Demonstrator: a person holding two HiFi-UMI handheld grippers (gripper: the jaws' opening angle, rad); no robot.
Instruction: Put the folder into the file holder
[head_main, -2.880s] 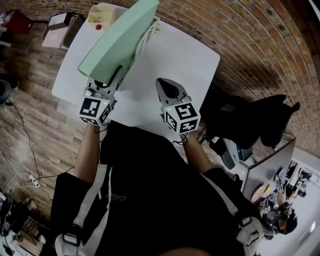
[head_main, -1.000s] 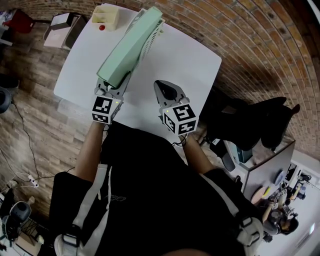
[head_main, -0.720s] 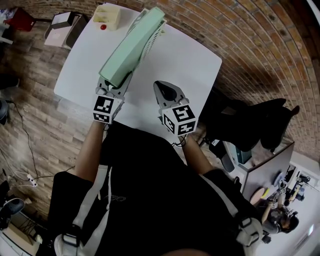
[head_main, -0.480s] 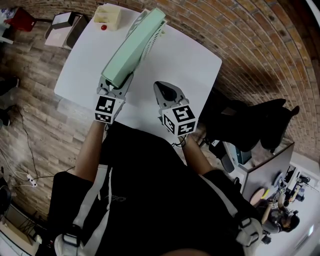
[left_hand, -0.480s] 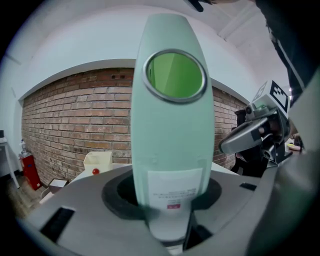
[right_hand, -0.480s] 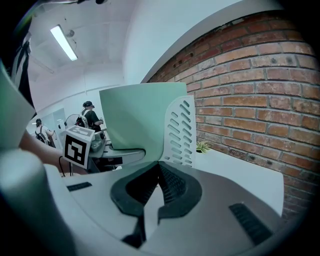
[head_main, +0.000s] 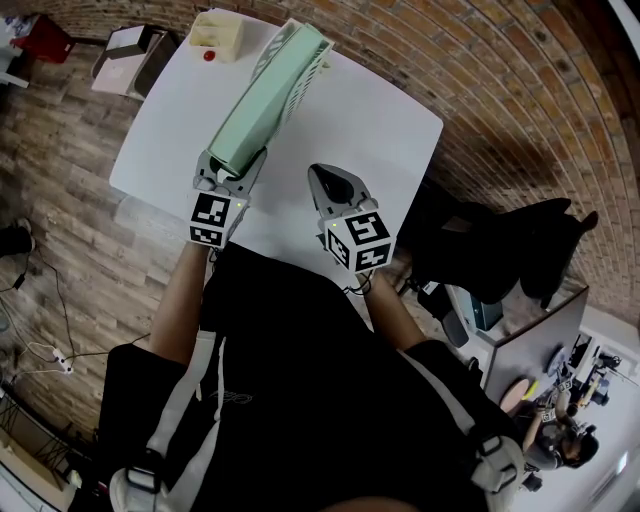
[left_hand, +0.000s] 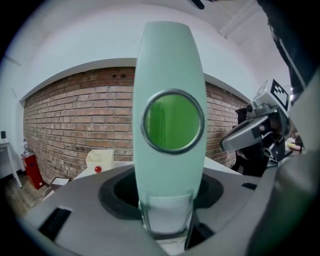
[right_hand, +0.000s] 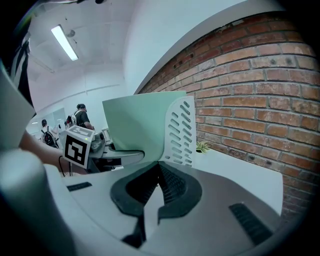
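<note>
A pale green folder (head_main: 262, 98) stands on edge on the white table (head_main: 385, 120), with its far end inside the white slatted file holder (head_main: 306, 68). My left gripper (head_main: 229, 172) is at the folder's near spine end. Its jaws are opening, and the spine (left_hand: 170, 100) with its metal ring hole sits between them, with a dark gap beside it on the right. My right gripper (head_main: 334, 182) rests over the table to the right of the folder, shut and empty. From the right gripper view the folder (right_hand: 135, 125) sits in the holder (right_hand: 179, 131).
A cream box (head_main: 218, 30) with a red ball (head_main: 209, 55) beside it stands at the table's far left corner. A brick wall runs behind the table. A small plant (right_hand: 202, 146) sits near the wall. Dark bags lie on the floor at the right.
The folder has turned from a broad tilted pose to standing on edge and slid further into the holder. My left gripper followed it slightly to the right. The right gripper has stayed put.
</note>
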